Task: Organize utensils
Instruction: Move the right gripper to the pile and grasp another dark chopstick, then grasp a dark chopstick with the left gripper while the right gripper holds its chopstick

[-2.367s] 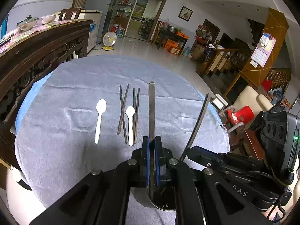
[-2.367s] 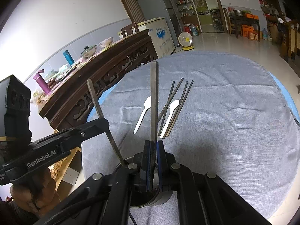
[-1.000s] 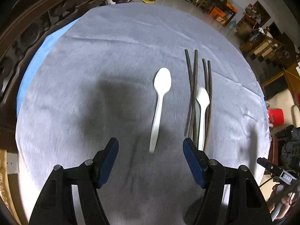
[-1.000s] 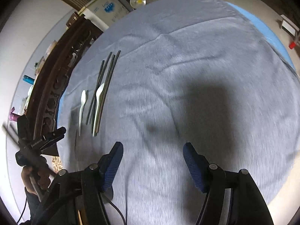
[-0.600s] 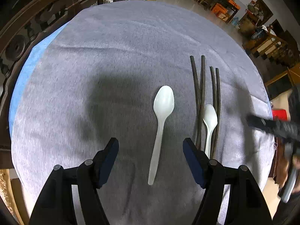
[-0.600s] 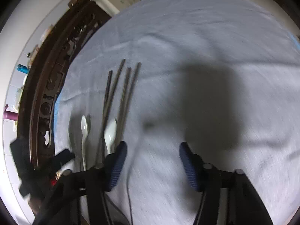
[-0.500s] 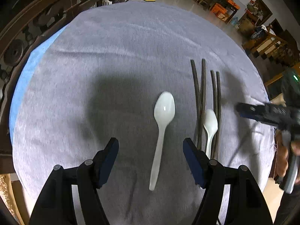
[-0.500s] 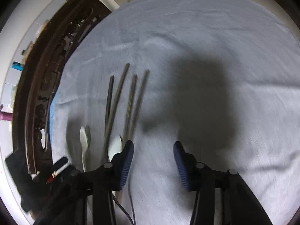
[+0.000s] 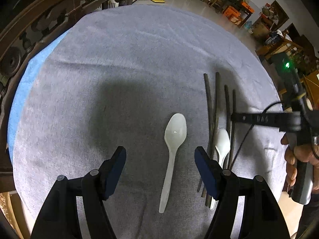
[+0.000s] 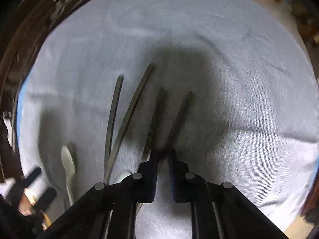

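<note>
On the left of the left wrist view, a dark carved wooden rail curves past the round table, whose grey cloth covers all but a strip of blue at that edge. The left gripper hangs over the cloth with its jaws wide and nothing between its pads. A white spoon lies on the cloth in the gap between them, bowl away from the camera. Just right of it lie 4 dark chopsticks with a 2nd white spoon among them. At the far right a hand holds the right gripper, whose jaws have just been closing and now pinch the rightmost chopstick near its middle.
</note>
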Demonstrator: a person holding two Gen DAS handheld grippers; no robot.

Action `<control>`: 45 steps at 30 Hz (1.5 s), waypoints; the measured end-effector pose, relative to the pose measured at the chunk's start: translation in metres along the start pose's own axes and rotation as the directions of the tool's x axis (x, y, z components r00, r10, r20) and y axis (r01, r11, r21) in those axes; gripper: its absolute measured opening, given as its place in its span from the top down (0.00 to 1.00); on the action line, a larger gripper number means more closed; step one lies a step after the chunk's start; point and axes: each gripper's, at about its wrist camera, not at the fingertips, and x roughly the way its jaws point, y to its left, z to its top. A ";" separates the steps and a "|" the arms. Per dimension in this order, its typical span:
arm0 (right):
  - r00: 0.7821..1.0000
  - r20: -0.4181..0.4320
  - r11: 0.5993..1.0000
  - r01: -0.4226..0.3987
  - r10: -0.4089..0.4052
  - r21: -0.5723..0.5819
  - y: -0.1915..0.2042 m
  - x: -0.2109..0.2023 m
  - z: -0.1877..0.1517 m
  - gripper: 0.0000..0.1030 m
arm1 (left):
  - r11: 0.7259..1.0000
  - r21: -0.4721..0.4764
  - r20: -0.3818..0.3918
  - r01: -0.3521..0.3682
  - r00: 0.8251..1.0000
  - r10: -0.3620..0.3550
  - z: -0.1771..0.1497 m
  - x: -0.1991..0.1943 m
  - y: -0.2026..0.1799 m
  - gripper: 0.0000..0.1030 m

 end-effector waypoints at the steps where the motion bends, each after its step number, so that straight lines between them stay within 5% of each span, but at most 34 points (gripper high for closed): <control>1: 1.000 -0.009 0.999 0.021 -0.021 -0.024 0.000 0.000 -0.003 0.89 | 1.000 0.011 0.005 -0.007 1.000 0.007 0.003 -0.003 -0.002 0.31; 6: 0.996 -0.051 0.995 0.070 -0.073 -0.067 -0.016 0.000 -0.018 0.88 | 0.997 0.073 -0.007 -0.014 1.000 0.014 0.024 -0.001 -0.028 0.31; 11: 0.996 -0.055 0.992 0.068 -0.073 -0.103 -0.019 0.000 -0.023 0.86 | 0.994 0.105 -0.104 -0.012 0.994 0.023 0.061 0.031 -0.061 0.31; 19: 0.999 -0.046 0.996 -0.007 0.002 -0.094 -0.036 -0.003 -0.032 0.84 | 0.997 0.021 -0.273 -0.080 0.959 0.083 0.096 0.086 -0.083 0.65; 24: 0.998 -0.051 0.994 -0.039 0.033 -0.104 -0.047 -0.001 -0.027 0.85 | 0.990 0.075 -0.312 -0.123 0.940 0.141 0.096 0.101 -0.099 0.69; 27: 0.998 -0.052 0.993 -0.039 0.034 -0.111 -0.050 -0.002 -0.021 0.85 | 0.983 0.130 -0.332 -0.129 0.929 0.166 0.096 0.112 -0.113 0.94; 31: 0.996 -0.083 0.989 -0.049 0.038 -0.141 -0.056 -0.001 -0.026 0.85 | 0.975 0.215 -0.427 -0.049 0.893 0.140 0.087 0.120 -0.118 0.95; 35: 0.992 -0.120 0.987 -0.061 0.043 -0.147 -0.067 0.000 -0.033 0.86 | 0.974 0.224 -0.457 -0.041 0.878 0.142 0.079 0.122 -0.115 0.94; 45: 0.985 -0.172 0.990 -0.006 -0.019 -0.143 -0.058 0.003 -0.015 0.89 | 0.947 0.302 -0.431 -0.106 0.871 0.235 0.078 0.135 -0.151 0.95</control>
